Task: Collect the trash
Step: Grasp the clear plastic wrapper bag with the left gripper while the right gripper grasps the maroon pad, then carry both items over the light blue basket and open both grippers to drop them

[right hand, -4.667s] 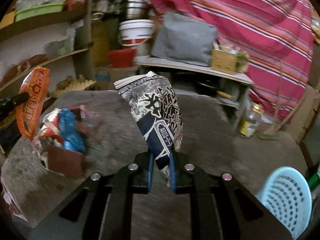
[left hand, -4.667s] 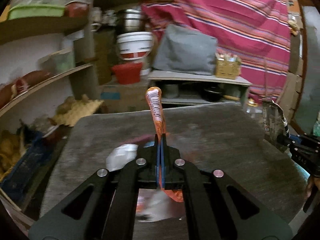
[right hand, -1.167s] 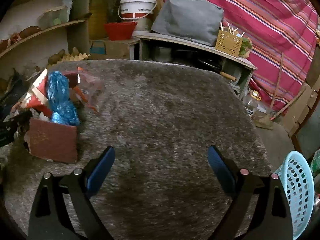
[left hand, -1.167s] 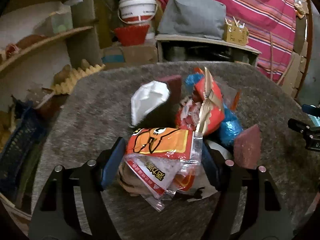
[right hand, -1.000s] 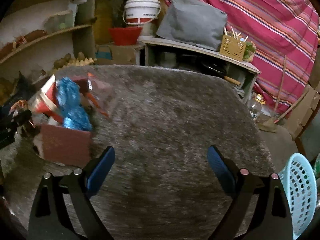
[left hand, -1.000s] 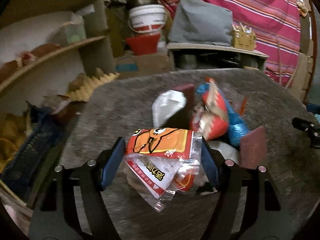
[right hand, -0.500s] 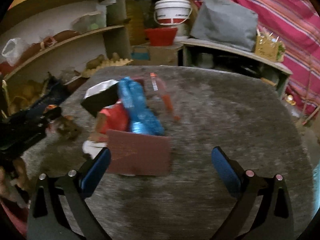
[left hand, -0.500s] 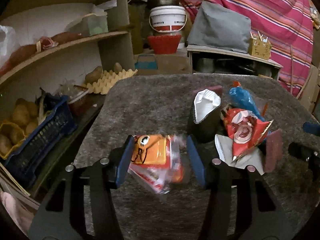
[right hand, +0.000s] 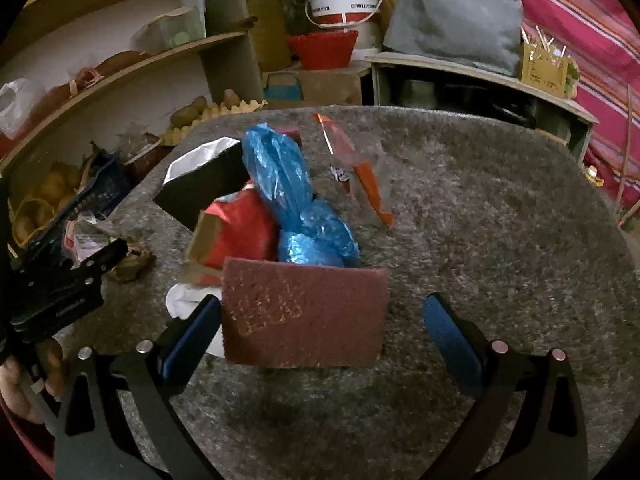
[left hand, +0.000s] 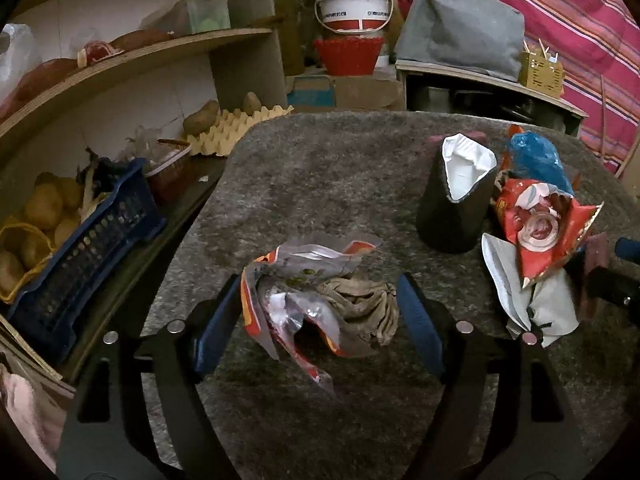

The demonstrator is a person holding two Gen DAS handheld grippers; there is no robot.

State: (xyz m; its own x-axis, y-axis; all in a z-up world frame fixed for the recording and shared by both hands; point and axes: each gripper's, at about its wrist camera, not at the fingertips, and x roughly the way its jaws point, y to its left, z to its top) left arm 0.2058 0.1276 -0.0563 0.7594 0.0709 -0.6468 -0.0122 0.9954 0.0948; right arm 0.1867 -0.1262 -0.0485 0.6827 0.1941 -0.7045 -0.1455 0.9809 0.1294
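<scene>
In the left wrist view a crumpled orange and silver wrapper (left hand: 296, 292) and a brown paper wad (left hand: 368, 300) lie on the grey table between the jaws of my left gripper (left hand: 318, 320). Those jaws are opening and neither pad presses on the trash. To the right stand a black paper cone (left hand: 456, 208), a red snack bag (left hand: 540, 232) and a blue plastic bag (left hand: 536, 160). My right gripper (right hand: 320, 332) is wide open around a maroon scouring pad (right hand: 304, 316), with a gap on the pad's right side. Behind the pad lie the blue bag (right hand: 288, 184) and a red packet (right hand: 240, 232).
A clear orange wrapper (right hand: 360, 168) lies beyond the pile. Left of the table (left hand: 320, 168) are a blue crate of potatoes (left hand: 80, 240), an egg tray (left hand: 240, 128) and shelves. A white bucket (left hand: 352, 4) and grey cushion (left hand: 460, 28) stand behind. A hand (right hand: 24, 380) holds the left gripper.
The left gripper squeezed the orange wrapper, carried it left away from the pile, then opened. The right gripper swung left to the pile, so the maroon pad now sits between its jaws.
</scene>
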